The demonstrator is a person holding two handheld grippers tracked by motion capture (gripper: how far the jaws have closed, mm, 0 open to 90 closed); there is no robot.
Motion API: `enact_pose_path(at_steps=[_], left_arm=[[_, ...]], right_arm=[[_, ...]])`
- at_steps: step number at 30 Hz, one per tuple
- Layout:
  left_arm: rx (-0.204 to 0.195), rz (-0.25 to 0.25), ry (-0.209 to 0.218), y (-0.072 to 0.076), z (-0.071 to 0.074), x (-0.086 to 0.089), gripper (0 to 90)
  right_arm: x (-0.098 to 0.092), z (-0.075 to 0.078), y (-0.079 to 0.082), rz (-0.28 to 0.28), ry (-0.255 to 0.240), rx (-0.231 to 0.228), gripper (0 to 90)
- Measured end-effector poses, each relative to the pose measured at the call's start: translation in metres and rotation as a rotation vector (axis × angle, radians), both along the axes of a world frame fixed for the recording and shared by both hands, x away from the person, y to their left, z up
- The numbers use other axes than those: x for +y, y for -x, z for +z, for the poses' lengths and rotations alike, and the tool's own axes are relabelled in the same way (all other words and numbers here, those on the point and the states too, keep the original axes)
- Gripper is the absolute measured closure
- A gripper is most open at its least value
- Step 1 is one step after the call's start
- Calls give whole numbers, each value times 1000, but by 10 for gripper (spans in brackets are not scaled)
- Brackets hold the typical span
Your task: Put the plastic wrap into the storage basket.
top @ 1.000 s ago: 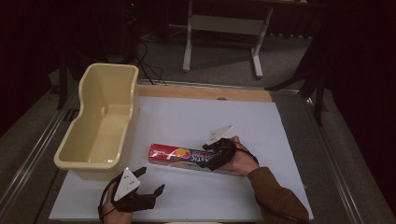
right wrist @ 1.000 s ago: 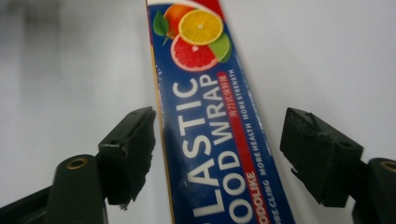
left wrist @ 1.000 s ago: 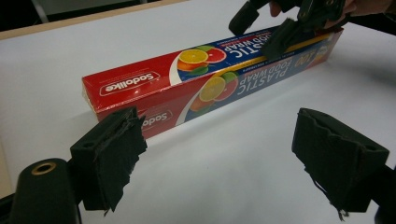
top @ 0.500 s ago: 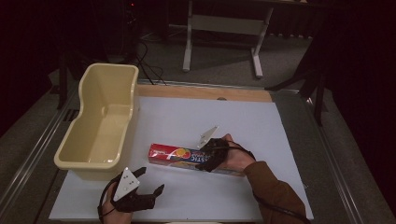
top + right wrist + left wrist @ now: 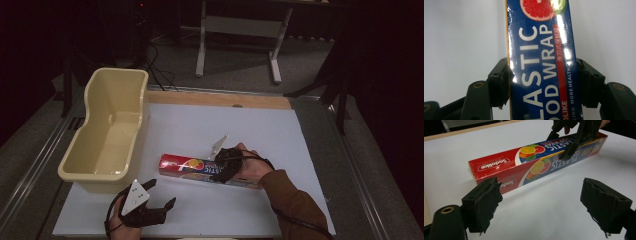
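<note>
So the long red and blue cardboard box of plastic food wrap point(image 5: 210, 170) is lying flat on the white desk point(image 5: 280, 135), just beside the cream plastic tub point(image 5: 107, 132) on its left. The right tongs point(image 5: 223, 167) straddle the box near its blue end, jaws just been closing, pads right up against both long sides. The left tongs point(image 5: 159, 196) sit near the front edge, wide open, holding nothing.
</note>
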State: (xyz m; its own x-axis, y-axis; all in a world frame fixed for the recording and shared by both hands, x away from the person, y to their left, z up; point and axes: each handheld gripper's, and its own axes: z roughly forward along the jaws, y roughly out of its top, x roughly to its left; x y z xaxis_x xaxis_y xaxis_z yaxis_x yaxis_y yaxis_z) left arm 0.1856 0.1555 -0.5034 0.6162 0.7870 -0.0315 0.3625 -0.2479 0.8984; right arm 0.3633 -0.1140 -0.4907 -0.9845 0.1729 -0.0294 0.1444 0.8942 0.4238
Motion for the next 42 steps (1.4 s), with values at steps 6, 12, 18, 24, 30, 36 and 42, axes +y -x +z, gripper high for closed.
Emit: enact_pose_path(at_steps=[6, 12, 18, 24, 30, 36, 42], left_arm=[[0, 0, 1, 0, 0, 0, 159], [0, 0, 1, 0, 0, 0, 159], [4, 1, 1, 0, -1, 0, 159], [4, -1, 0, 0, -1, 0, 159], [5, -3, -3, -1, -1, -1, 159], [6, -2, 0, 0, -1, -1, 159], [7, -2, 1, 0, -1, 0, 159]], right_arm=[[-2, -1, 0, -47, -13, -23, 375], [-13, 0, -13, -241, -17, -19, 384], [-14, 3, -22, -257, 34, 34, 384], [-4, 6, -29, -204, 132, 67, 378], [7, 7, -32, -116, 205, 44, 343], [19, 2, -36, -105, 217, 56, 325], [24, -5, -43, -107, 251, 97, 333]])
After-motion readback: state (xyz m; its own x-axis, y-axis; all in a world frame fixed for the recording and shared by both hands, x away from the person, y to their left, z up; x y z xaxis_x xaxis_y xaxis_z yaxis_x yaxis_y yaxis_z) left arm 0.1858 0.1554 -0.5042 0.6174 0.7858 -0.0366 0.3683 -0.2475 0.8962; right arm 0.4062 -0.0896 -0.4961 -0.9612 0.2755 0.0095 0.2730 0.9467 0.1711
